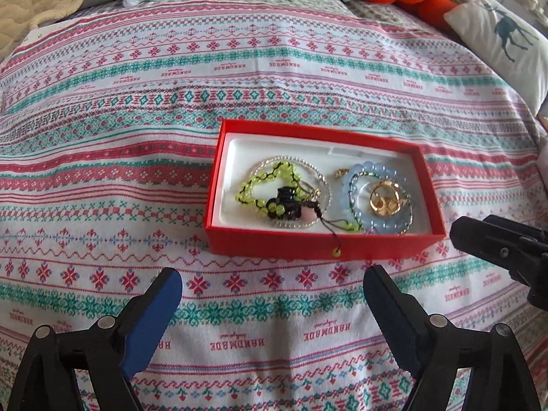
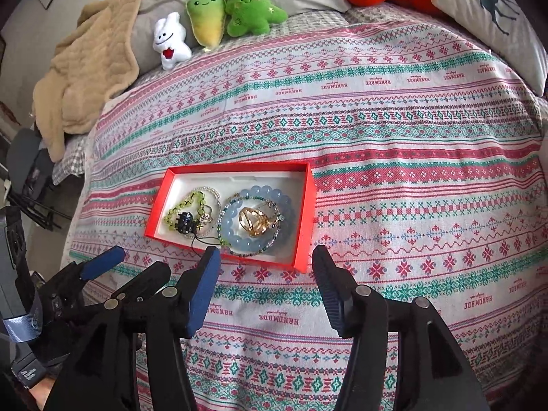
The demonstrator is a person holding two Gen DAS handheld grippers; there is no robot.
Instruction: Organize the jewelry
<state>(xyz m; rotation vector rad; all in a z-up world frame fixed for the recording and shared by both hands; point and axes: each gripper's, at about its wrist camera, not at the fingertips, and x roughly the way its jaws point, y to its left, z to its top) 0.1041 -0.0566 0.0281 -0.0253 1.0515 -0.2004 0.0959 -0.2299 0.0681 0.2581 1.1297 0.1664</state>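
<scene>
Both tongs, left and right, hang spread, empty, before the red box; plush toys sit beyond.

Ahead of both grippers only the red box stands on the bedspread, its top uncovered; bare cloth lies beyond and to both sides. Far ahead, plush toys and pillows line the edge
</scene>
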